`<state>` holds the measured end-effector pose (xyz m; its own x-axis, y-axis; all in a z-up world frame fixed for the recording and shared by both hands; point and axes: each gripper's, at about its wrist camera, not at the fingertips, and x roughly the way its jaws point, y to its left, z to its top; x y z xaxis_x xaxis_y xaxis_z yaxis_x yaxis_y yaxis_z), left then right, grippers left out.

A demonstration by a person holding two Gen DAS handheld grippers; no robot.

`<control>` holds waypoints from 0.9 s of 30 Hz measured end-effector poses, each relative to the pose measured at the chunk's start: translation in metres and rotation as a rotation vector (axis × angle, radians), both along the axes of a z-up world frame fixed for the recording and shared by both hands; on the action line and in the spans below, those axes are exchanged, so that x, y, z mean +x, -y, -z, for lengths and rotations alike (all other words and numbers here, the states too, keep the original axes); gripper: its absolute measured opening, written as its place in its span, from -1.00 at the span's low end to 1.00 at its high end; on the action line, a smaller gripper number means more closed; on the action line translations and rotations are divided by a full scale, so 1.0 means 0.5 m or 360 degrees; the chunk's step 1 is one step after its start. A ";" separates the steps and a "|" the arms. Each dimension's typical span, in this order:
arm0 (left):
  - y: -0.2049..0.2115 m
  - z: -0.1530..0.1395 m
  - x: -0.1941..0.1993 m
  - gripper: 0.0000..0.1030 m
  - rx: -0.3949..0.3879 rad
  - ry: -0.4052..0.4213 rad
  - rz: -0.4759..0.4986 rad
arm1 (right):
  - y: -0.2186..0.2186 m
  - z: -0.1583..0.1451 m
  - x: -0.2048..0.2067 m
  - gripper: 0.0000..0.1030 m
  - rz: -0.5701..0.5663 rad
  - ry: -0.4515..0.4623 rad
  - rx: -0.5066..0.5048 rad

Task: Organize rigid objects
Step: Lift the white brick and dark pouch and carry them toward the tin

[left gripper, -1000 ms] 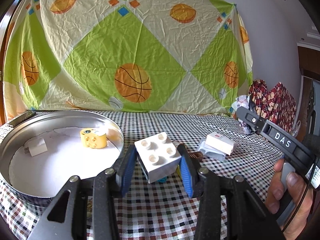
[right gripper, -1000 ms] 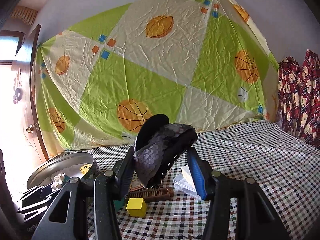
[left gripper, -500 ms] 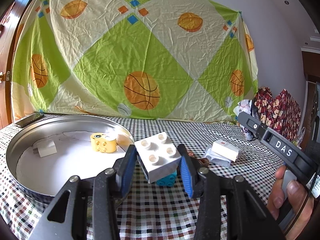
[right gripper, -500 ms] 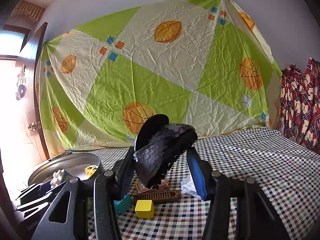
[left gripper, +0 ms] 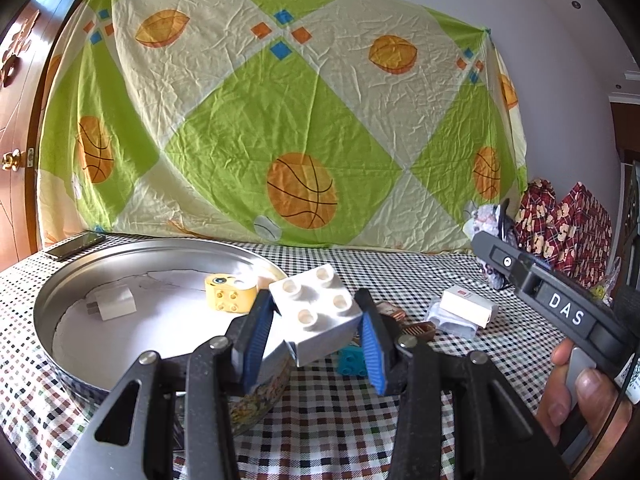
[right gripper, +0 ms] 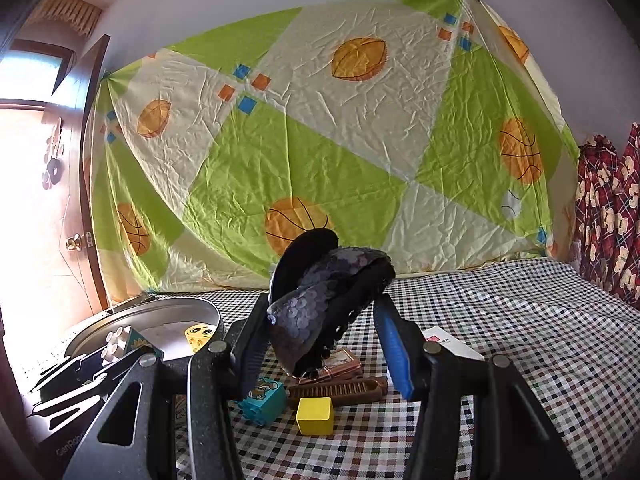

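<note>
Now the left claw holds the white block tight, tilted, just over the near rim of the round metal tin. To do this well, move it further in over the white floor of the tin, past the yellow block, go low, then let go gently. The right claw grips a dark hair clip, I think.

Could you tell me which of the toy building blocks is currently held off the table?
The white four-stud plastic block, clamped in the left gripper at the round metal tray's rim. The teal block and yellow cube lie on the checked cloth.
</note>
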<state>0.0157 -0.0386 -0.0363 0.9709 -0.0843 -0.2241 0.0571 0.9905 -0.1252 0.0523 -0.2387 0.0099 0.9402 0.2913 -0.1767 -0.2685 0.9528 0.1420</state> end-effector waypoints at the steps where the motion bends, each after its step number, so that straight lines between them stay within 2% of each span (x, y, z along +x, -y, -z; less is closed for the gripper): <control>1: -0.001 0.000 -0.001 -0.20 0.0001 0.0004 -0.0006 | -0.003 0.000 -0.001 0.05 -0.0004 0.0000 -0.0001; 27: -0.049 -0.002 -0.013 -0.20 -0.0003 0.0040 -0.0103 | -0.071 -0.001 -0.011 0.05 -0.0121 0.0019 -0.0065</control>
<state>0.0093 -0.0139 -0.0351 0.9797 -0.0214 -0.1993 -0.0040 0.9920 -0.1264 0.0469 -0.2030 0.0104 0.9176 0.3548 -0.1789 -0.3418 0.9344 0.1000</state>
